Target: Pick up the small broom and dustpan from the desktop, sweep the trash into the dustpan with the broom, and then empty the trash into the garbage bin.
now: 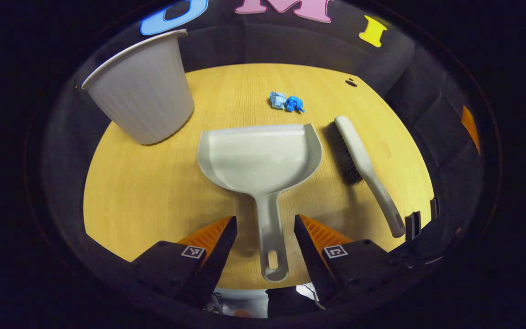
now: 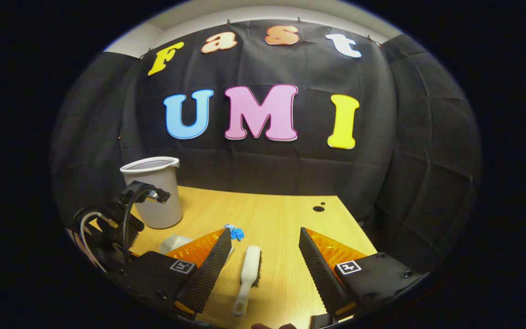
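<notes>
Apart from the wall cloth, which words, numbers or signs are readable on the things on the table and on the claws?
Bin, dustpan, broom: no text visible.
Square markers on the left claw and the right claw: black-and-white patterns, no words or numbers.

In the left gripper view the dustpan (image 1: 260, 157) lies at the middle of the desktop (image 1: 144, 201), its handle running toward 6 o'clock. The broom (image 1: 363, 169) lies just beside it at 3 o'clock, apart. The trash (image 1: 286, 102) sits at 12 o'clock beyond the pan's mouth. The garbage bin (image 1: 142, 87) stands at 10 o'clock
</notes>
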Motion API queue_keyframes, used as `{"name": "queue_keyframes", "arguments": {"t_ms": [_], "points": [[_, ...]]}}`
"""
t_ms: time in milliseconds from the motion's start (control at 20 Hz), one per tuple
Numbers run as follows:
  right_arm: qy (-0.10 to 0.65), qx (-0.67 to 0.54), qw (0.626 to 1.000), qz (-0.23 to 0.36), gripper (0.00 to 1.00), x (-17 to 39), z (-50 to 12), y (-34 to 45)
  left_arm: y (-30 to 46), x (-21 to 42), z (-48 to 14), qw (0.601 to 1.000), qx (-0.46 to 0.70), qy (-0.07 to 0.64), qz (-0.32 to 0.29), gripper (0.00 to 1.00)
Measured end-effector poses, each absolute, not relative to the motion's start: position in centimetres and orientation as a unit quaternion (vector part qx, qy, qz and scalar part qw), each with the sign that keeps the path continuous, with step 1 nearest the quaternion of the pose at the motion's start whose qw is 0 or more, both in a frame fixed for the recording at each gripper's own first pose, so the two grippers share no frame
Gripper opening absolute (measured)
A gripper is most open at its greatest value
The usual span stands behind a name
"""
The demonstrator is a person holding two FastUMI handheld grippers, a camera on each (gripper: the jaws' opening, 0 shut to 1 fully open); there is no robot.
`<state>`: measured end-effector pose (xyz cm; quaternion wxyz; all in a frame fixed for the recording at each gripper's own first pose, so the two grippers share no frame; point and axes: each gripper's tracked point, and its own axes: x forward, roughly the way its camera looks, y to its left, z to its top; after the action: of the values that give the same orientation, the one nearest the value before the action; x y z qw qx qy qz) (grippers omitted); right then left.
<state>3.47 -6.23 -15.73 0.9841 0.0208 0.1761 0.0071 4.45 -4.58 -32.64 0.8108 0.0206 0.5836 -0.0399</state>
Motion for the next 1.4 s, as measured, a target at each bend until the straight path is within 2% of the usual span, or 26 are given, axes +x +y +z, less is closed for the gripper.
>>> {"name": "queue_keyframes", "arguments": {"t_ms": [350,400,450,550,600,650,750,950,1000,1050,1100,1200,1250,1350,1400], "points": [[0.172,0.02,0.984,0.039,0.95,3.1,-15.8,-4.7,-3.8,7.6,-35.4,0.761,0.029,0.647,0.011,0.77],[0.173,0.02,0.984,0.046,0.96,3.2,-15.8,-4.4,-3.7,7.5,-35.7,0.745,0.018,0.666,0.023,0.61],[0.174,0.019,0.984,0.045,0.96,3.3,-15.7,-4.5,-4.1,7.7,-36.0,0.741,0.012,0.671,0.022,0.53],[0.191,0.021,0.981,0.039,0.95,3.3,-16.6,-4.8,-4.5,8.1,-36.3,0.739,0.013,0.674,0.011,0.47],[0.205,0.025,0.978,0.04,0.95,3.2,-17.4,-4.5,-4.4,7.8,-36.1,0.736,0.02,0.677,0.005,0.36],[0.221,0.025,0.974,0.042,0.96,3.2,-18.1,-4.2,-4.3,7.9,-36.0,0.737,0.025,0.675,-0.003,0.31],[0.257,0.008,0.966,0.041,0.95,2.9,-20.2,-3.7,-3.9,8.1,-36.1,0.738,0.025,0.674,-0.013,0.3],[0.385,0.014,0.921,0.054,0.96,1.5,-26.8,-1.5,-3.2,7.7,-36.0,0.747,0.008,0.665,-0.011,0.3],[0.426,0.007,0.903,0.053,0.92,1.1,-29.0,-1.6,-3.0,7.6,-36.1,0.749,0.006,0.662,-0.012,0.3],[0.457,-0.012,0.888,0.055,0.96,0.9,-31.0,-1.5,-3.0,7.5,-36.0,0.752,0.007,0.659,-0.014,0.3],[0.488,-0.03,0.87,0.054,0.96,0.5,-32.5,-1.8,-2.9,7.5,-36.1,0.756,0.005,0.655,-0.012,0.3],[0.532,-0.052,0.844,0.047,0.97,0.0,-34.7,-2.5,-3.0,7.5,-36.2,0.764,-0.003,0.645,-0.003,0.31],[0.558,-0.051,0.827,0.04,0.94,-0.5,-35.9,-2.8,-3.1,7.6,-36.3,0.767,-0.007,0.642,0.0,0.3],[0.61,-0.028,0.791,0.021,0.97,-1.6,-37.3,-3.1,-3.0,7.6,-36.3,0.769,-0.012,0.639,0.001,0.3],[0.632,-0.011,0.775,0.014,0.94,-1.9,-37.8,-3.1,-3.0,7.5,-36.3,0.77,-0.013,0.637,-0.001,0.3]]}}
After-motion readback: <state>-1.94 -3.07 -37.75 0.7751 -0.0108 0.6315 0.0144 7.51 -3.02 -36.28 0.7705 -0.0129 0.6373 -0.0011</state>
